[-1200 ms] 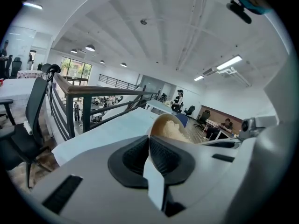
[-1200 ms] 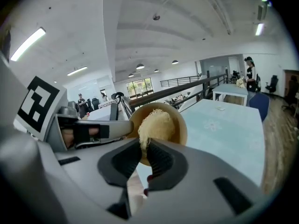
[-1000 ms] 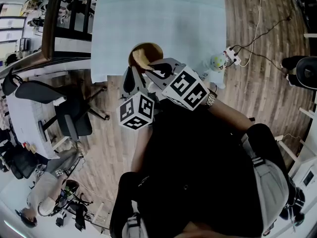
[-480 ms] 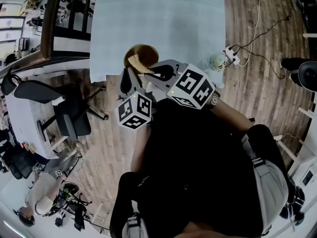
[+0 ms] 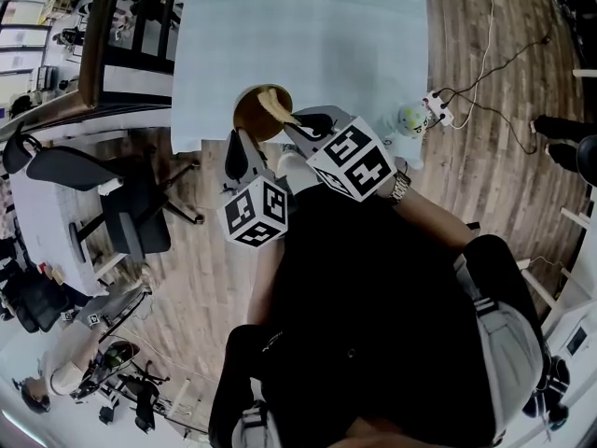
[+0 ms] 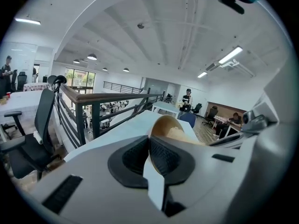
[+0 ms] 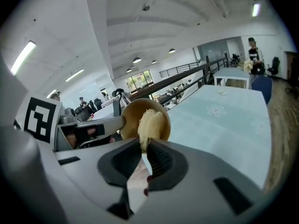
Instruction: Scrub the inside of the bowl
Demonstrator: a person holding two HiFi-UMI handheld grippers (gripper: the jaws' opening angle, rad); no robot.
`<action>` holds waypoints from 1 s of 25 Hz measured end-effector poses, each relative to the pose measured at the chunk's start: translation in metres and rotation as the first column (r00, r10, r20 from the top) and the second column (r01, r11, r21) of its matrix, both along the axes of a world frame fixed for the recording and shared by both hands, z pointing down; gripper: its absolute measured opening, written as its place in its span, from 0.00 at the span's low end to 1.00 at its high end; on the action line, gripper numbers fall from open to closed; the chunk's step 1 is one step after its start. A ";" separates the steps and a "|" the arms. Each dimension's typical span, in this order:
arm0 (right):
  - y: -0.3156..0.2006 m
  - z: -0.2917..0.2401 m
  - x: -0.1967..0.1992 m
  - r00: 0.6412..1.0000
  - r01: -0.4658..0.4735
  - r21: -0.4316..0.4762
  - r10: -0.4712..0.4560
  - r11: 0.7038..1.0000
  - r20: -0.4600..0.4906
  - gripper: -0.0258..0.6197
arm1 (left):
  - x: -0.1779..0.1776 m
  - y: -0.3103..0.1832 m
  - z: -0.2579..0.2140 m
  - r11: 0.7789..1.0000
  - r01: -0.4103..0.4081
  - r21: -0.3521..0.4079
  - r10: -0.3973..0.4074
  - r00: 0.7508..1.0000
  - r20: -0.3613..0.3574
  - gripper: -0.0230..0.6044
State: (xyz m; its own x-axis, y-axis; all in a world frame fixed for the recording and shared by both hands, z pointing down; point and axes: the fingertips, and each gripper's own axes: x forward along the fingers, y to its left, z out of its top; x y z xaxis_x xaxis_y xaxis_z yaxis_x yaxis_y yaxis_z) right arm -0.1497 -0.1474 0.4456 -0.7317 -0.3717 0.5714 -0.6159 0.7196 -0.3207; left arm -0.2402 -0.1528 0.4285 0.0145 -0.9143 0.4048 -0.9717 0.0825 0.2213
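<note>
**Item 1. Left gripper**: grey two-jaw tool with a marker cube, at the left of the head view. Its jaws were clamped on the thin rim of the bowl, with the wall pinched between the dark ribbed pads. It served as the holder.

**Item 2. Round brown wooden bowl**: held tilted by its near rim, above the near edge of the table. No view showed whether it touched the cloth. From the left gripper it appeared nearly edge-on. Its open mouth faced right, toward the other tool.

**Item 3. Pale yellow fibrous scrubbing pad**: an elongated wad lying against the bowl's inner wall. Its long axis ran from the right jaws forward into the hollow.

**Item 4. Right gripper**: matching grey tool. Its jaws were closed on the near tail of the pad, and the rest of the pad stood out beyond the tips.

**Item 5. Table under a pale blue-green cloth**: extended away behind the bowl.

**Governing relation:** the hollow lay straight ahead of the right gripper, along the pad's own axis, so the right hand was the nearer one to the inside surface. Judged from this, the scrubbing stroke would fall to the right hand, sweeping the pad around the wall. The left hand had only to steady the rim against that push.
</note>
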 end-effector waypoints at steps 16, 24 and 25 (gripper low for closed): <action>0.031 -0.015 -0.028 0.960 0.165 -0.171 -0.119 0.971 0.253 0.10 | 0.013 -0.002 0.004 1.000 -0.028 -0.002 0.028 1.000 -0.002 0.07; 0.005 -0.029 -0.006 0.992 0.099 0.034 -0.101 0.995 0.080 0.10 | 0.007 -0.004 0.009 1.000 -0.013 -0.016 0.014 1.000 0.029 0.07; 0.000 -0.028 -0.001 0.995 0.101 0.101 -0.101 0.990 -0.005 0.10 | 0.007 -0.004 0.009 1.000 -0.013 -0.017 0.013 0.999 0.033 0.07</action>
